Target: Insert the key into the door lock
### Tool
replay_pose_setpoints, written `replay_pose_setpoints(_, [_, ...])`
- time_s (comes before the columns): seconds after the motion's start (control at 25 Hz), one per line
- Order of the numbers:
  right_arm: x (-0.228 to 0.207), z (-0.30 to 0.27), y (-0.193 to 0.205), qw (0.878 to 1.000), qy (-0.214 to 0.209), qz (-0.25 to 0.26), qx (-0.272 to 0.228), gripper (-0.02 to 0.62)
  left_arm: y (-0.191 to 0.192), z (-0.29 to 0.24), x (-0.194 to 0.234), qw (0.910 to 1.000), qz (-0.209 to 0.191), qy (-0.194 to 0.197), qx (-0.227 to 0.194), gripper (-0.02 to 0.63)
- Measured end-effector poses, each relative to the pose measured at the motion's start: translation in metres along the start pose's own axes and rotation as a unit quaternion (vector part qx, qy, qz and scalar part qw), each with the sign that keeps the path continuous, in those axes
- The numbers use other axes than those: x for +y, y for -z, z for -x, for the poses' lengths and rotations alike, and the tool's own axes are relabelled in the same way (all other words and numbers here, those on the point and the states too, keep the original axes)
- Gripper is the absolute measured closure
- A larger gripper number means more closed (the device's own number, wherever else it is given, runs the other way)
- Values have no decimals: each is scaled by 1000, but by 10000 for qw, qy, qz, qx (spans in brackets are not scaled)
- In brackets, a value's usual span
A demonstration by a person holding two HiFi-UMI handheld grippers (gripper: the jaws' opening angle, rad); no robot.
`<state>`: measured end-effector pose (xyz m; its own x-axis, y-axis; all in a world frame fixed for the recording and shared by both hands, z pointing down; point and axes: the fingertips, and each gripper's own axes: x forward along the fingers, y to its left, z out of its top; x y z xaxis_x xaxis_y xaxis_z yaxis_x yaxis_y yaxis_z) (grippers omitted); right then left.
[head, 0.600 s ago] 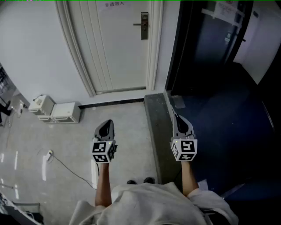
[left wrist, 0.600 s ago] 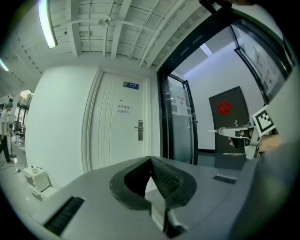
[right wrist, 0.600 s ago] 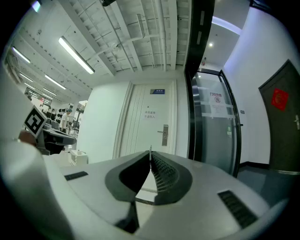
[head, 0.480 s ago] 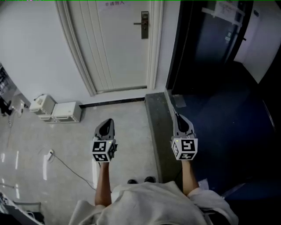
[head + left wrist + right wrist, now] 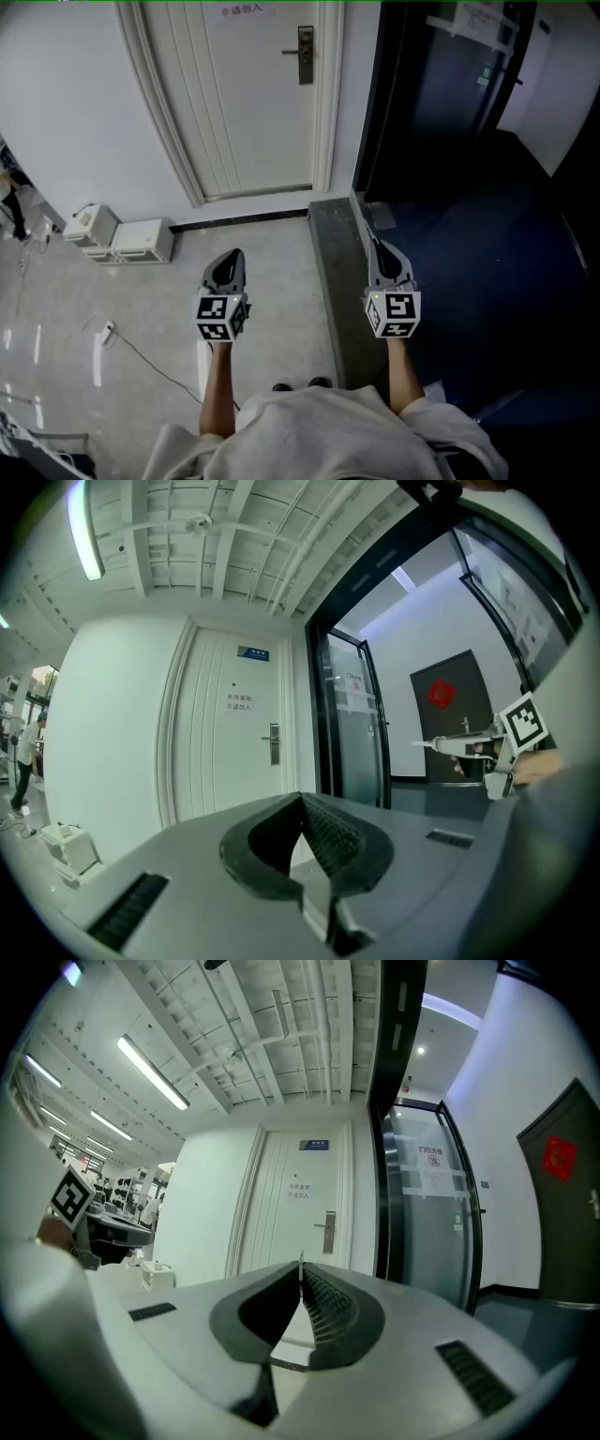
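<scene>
The white door's metal lock plate with its handle (image 5: 305, 54) sits far ahead at the top of the head view; it also shows as the lock (image 5: 274, 743) and the lock (image 5: 329, 1232). My right gripper (image 5: 376, 246) is level and shut on the key (image 5: 300, 1260), a thin metal sliver poking out between the pad tips. From the side, the key (image 5: 433, 745) points toward the door. My left gripper (image 5: 232, 255) hangs level beside it, its jaws (image 5: 302, 799) shut with nothing between them. Both are well short of the door.
White boxes (image 5: 141, 239) stand against the wall at left, and a cable with a small white device (image 5: 105, 330) lies on the floor. A grey threshold strip (image 5: 333, 272) borders a dark glass doorway (image 5: 450, 94) at right. A person (image 5: 23, 761) stands far left.
Almost nothing: both grippers sit a touch higher in the head view, and a person has come into sight at the far left edge.
</scene>
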<state>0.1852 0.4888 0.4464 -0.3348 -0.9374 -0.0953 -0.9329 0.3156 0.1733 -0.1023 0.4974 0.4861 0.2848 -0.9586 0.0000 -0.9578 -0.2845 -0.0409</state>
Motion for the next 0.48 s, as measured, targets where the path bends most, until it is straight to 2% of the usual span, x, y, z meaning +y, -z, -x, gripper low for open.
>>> replay_pose_setpoints(0.48, [-26, -7, 9, 9997, -246, 71, 51, 566, -1, -22, -29, 10000, -49, -49, 54, 589])
